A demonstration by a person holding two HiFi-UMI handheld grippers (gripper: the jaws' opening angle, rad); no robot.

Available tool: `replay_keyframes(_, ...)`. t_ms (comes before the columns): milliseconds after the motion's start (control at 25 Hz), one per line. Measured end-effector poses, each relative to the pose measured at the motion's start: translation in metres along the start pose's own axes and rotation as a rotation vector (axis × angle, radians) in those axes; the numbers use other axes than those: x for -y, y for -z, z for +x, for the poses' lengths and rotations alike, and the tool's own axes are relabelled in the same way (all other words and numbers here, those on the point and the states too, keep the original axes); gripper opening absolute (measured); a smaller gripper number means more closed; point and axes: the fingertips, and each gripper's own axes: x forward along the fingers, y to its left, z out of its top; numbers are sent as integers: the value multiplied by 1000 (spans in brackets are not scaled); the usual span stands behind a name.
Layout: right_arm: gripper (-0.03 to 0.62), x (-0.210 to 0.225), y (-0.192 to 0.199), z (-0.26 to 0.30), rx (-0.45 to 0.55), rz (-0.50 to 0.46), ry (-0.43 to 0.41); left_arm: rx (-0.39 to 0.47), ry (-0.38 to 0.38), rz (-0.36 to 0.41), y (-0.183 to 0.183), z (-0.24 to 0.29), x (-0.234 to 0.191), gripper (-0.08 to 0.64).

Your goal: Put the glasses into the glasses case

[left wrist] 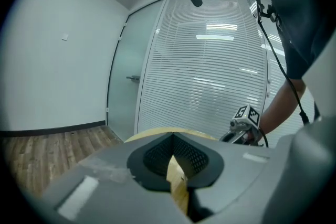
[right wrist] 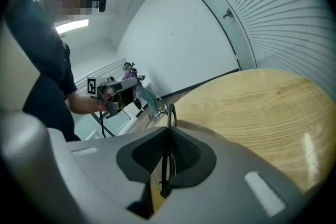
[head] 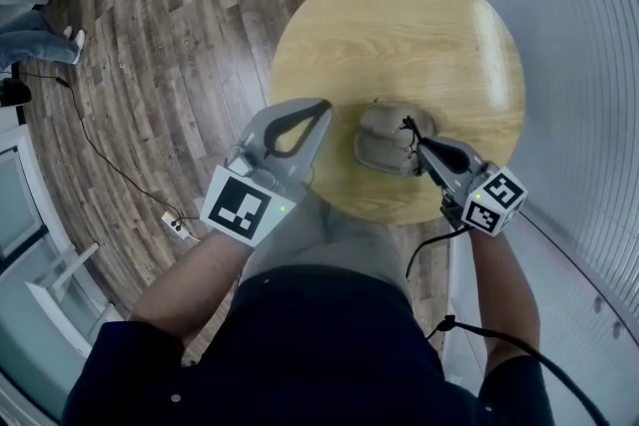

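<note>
A grey-beige glasses case point(head: 384, 143) lies on the round wooden table point(head: 419, 25), near its front edge. My right gripper point(head: 416, 145) reaches over the case from the right and is shut on the thin black glasses point(head: 407, 129). In the right gripper view the dark frame point(right wrist: 168, 136) is pinched upright between the pads and sticks out past the tips. My left gripper point(head: 321, 107) hovers at the table's left front edge, just left of the case, shut with nothing in it point(left wrist: 172, 138). The case is hidden in both gripper views.
Dark wood floor point(head: 180, 45) surrounds the table, with a cable and power strip point(head: 180, 227) at the left. A blind-covered glass wall point(head: 589, 65) runs close on the right. Another person's legs point(head: 40, 37) show at the far left.
</note>
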Motion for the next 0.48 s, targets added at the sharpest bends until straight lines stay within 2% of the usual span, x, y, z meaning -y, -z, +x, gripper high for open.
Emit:
replay_keyframes(280,32,4,4,13,-107,-63,-55,-16,-33,-8,6,-9,-13,0)
replay_keyframes(480,32,3,-1,17,-187,-134,-131,-13,-58,-16,6,-14,-19,0)
